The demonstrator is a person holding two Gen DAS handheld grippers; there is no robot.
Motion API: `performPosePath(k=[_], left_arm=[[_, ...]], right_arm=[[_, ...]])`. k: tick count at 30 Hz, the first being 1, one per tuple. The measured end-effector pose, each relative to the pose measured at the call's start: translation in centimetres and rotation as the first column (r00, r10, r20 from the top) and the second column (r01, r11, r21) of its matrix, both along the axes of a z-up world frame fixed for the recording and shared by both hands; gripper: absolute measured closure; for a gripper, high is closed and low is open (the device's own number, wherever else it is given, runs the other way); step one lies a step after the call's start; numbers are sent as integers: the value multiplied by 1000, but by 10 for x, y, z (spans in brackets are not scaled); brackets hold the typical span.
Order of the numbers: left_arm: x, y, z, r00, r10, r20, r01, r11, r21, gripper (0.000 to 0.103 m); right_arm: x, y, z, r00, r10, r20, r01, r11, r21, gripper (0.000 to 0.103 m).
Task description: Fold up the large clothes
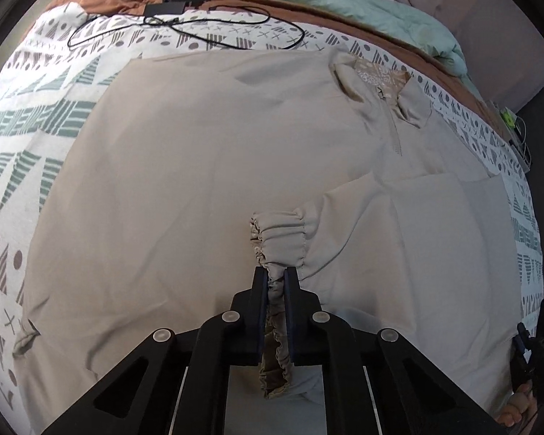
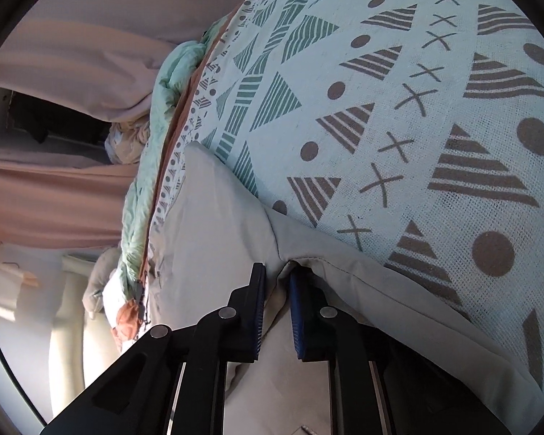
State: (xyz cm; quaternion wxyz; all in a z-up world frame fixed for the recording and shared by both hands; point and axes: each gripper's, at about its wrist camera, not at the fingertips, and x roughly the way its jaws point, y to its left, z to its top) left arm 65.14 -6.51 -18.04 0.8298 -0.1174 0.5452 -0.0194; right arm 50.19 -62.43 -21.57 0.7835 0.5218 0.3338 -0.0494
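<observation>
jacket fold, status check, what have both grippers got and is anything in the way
Left gripper shut on cuff. Right gripper pinching jacket edge. Cable on bed beyond, clear of jacket.

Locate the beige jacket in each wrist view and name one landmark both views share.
Left wrist view: the beige jacket fills the centre, collar at upper right; the left gripper pinches its elastic cuff at bottom centre.
Right wrist view: the jacket runs from centre to the bottom right; the right gripper closes on its edge.
Shared landmark: the patterned bedspread beneath it.
</observation>
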Motion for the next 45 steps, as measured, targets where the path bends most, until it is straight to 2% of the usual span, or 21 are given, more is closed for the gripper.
performPosePath(k=[10,13,15,16,17,18,19,20,22,23,24,27,31,37,41,45], left_arm=[[20,7,0,998,41,42,-45,994,95,95],[17,10,-6,998,55,27,-57,995,84,94],[13,12,-6,998,53,30,-54,997,56,93],[11,13,-6,999,50,21,-51,998,46,90],[9,13,-6,999,48,8,-49,998,36,87],[6,14,-5,999,48,-3,-48,998,31,87],[2,15,-3,999,47,-3,-47,998,28,86],[-3,15,2,999,46,8,-46,999,24,84],[-14,17,14,998,44,38,-45,999,21,66],[-20,18,20,998,42,54,-43,999,17,43],[-27,19,27,996,42,76,-42,999,11,27],[-47,26,48,991,49,127,-49,999,2,25],[-79,41,71,985,62,164,-58,998,-32,25],[-141,65,102,971,81,226,-70,996,-55,25],[-187,88,118,955,121,272,-105,992,-72,25],[-228,110,124,945,149,291,-120,986,-115,25]], right_arm=[[11,11,0,999,44,-21,-45,999,-9,89],[13,13,1,998,49,-41,-50,999,-19,88],[12,14,3,997,51,-54,-52,998,-24,85],[12,13,4,997,51,-60,-52,998,-23,76],[10,13,6,997,48,-55,-49,999,-16,61],[8,12,8,998,46,-44,-47,999,-6,53],[6,12,12,998,46,-34,-46,999,-1,36],[5,13,17,998,47,-31,-47,999,-8,27],[1,16,28,998,48,-28,-50,998,-41,25],[0,17,33,998,50,-30,-51,997,-53,25],[-3,18,37,998,50,-31,-52,997,-57,25],[-11,24,51,998,63,-16,-64,995,-73,25],[-24,34,73,995,95,-18,-97,985,-140,25],[-55,49,90,990,117,-75,-132,962,-240,25],[-81,58,110,994,98,-48,-108,950,-294,25],[-106,75,121,992,125,-19,-124,936,-329,25]])
